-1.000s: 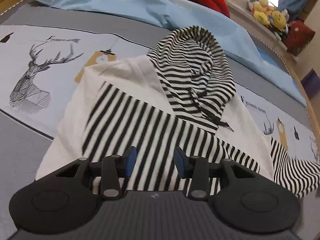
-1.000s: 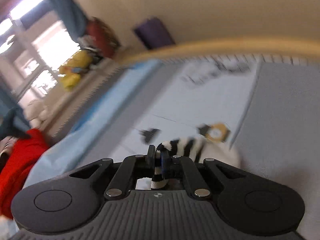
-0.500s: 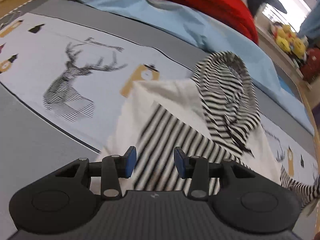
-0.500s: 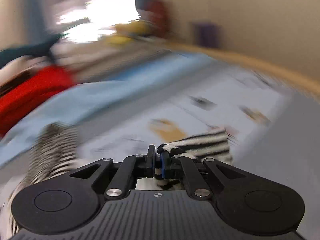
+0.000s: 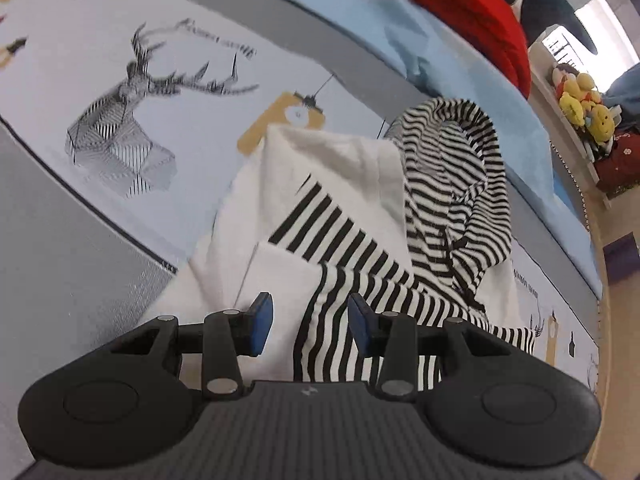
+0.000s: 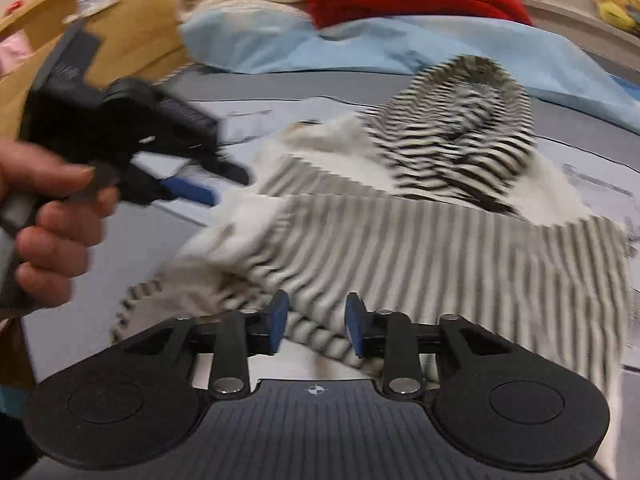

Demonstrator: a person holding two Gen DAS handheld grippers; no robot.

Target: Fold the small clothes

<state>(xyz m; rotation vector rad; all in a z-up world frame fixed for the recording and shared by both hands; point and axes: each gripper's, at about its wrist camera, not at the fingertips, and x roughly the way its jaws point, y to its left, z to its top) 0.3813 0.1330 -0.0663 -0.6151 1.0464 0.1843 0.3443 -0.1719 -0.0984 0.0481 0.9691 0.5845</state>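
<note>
The hoodie [image 5: 344, 184] lies flat on the bed, on a printed sheet [image 5: 168, 92] with a deer head drawn on it. Its body is white and its hood [image 5: 452, 160] is striped black and white and lies spread at the far end. One striped sleeve [image 5: 360, 264] is folded across the white chest, and in the right wrist view the same sleeve [image 6: 420, 248] runs as a broad band over the body, its cuff bunched at the near edge.

It looks like a light, soft knit with no stiffness. It should drape and slump wherever it is let go, and a fold will probably hold only if laid down flat. A thin edge may slip from the pads, so the firmer parts are likely the better holds: the cuff, the hem, or a shoulder seam, pinched through both layers. The hood is thick and springy and may need pressing down.

The right gripper [image 6: 316, 326] has just been opening: its jaws stand apart, with the striped cuff lying loose between and below them, not pinched. The left gripper [image 5: 306, 326] hangs over the near side of the garment with its jaws spread and nothing held, and the sleeve passes beneath the gap. In the right wrist view that left gripper [image 6: 192, 188] shows blurred, gripped by the person's hand [image 6: 48, 224].

Beyond the hoodie lie a pale blue blanket [image 5: 440, 60] and a red one [image 5: 448, 4], and soft toys [image 5: 584, 104] sit on a ledge.
</note>
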